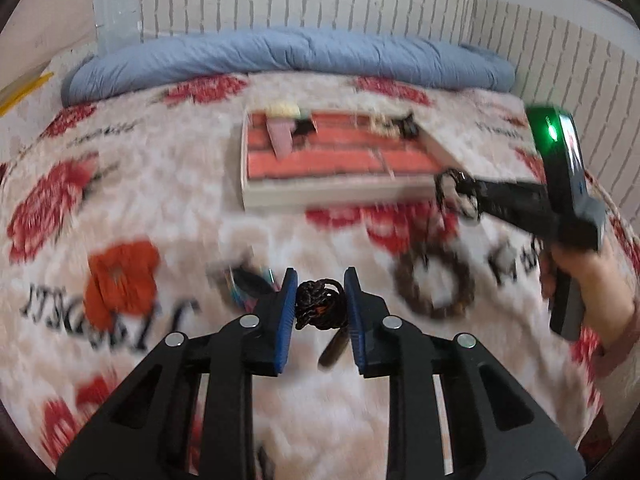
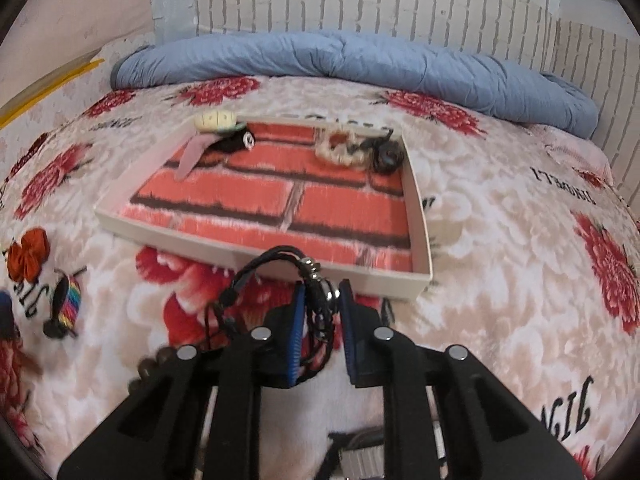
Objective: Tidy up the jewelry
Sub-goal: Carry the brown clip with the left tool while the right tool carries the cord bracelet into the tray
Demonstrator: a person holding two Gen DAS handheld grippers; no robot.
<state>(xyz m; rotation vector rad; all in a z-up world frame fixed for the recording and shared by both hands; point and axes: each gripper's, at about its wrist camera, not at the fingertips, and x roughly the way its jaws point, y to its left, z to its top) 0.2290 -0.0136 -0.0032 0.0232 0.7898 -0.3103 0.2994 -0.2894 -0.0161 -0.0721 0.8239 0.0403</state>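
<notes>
Each black hand-held gripper (image 1: 321, 290) has blue ribbed pads (image 2: 297, 336), silver screws, possibly magnets.

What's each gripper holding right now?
Left gripper: shut on a dark braided cord bracelet.
Right gripper: shut on a black cord bracelet with metal beads.

The left wrist view is motion-blurred: the items at the far wall of the brick-lined tray (image 1: 340, 160) smear into shapeless patches. Nearer than the tray, a brown beaded ring (image 1: 434, 284) shows no separate beads, and the blanket (image 1: 160, 184) lettering is barely legible.
</notes>
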